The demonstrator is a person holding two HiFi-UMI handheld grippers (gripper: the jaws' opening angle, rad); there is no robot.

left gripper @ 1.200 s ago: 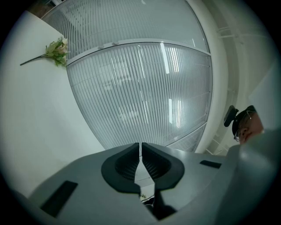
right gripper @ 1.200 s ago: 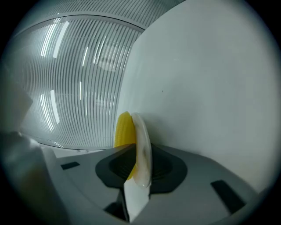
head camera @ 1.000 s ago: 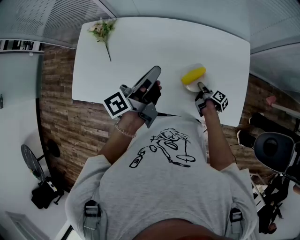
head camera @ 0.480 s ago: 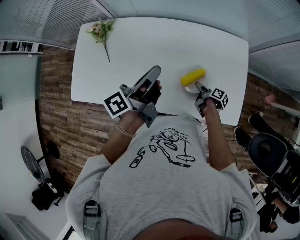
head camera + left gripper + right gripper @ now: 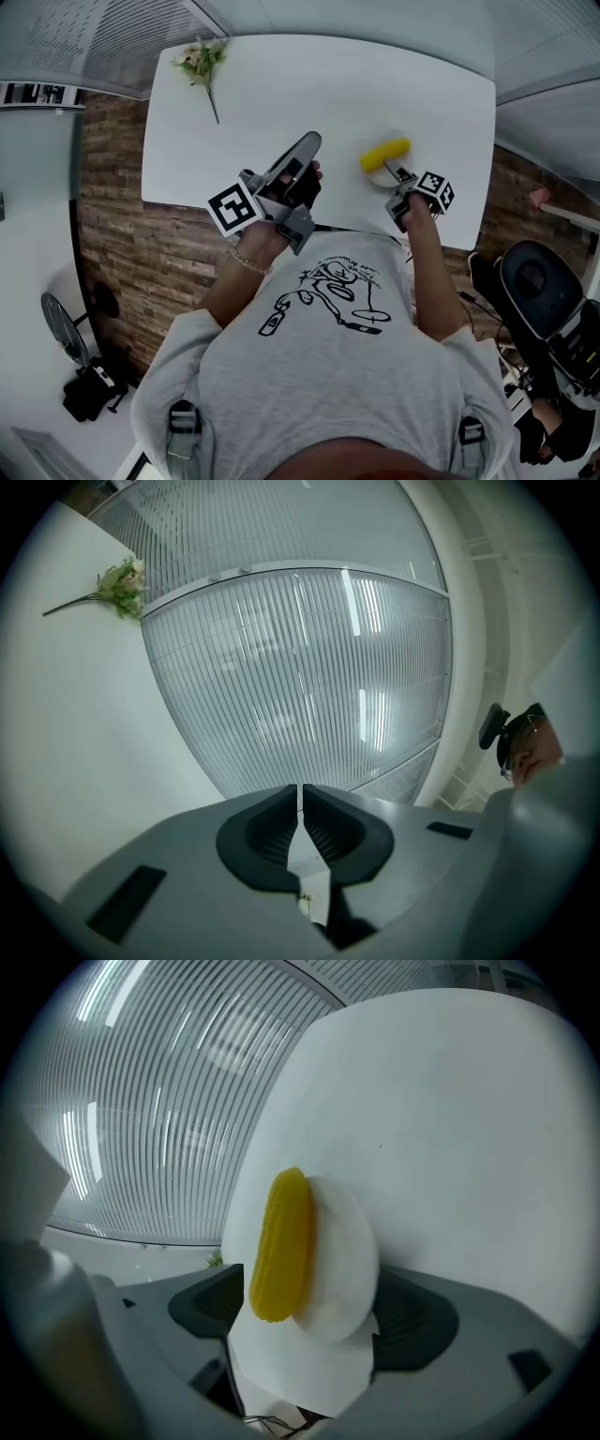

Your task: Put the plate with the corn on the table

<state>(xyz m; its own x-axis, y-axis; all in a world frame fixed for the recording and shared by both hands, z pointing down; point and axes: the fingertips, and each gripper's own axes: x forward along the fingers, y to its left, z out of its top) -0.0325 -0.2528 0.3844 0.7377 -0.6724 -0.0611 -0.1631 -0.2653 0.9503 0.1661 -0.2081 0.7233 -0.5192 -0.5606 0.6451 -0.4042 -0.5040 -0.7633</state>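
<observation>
A small white plate (image 5: pixel 376 177) with a yellow corn cob (image 5: pixel 386 154) lies on the white table (image 5: pixel 309 84), near its front right edge. My right gripper (image 5: pixel 394 172) is at the plate's near rim. In the right gripper view the plate (image 5: pixel 342 1251) and corn (image 5: pixel 281 1241) lie between the jaws of the right gripper (image 5: pixel 314 1312). Those jaws are opening and their pads stand clear of the plate. My left gripper (image 5: pixel 302 150) hangs over the table's front edge, shut and empty; in its own view the left gripper (image 5: pixel 300 808) points at a ribbed wall.
A sprig of flowers (image 5: pixel 204 61) lies at the table's far left corner, and the flowers (image 5: pixel 117 578) also show in the left gripper view. The table's front edge runs just below both grippers. Wood floor lies to the left, and an office chair (image 5: pixel 534 291) stands at the right.
The right gripper's jaws have spread apart and let go of the plate, which now rests on the table. The left gripper has not moved.
</observation>
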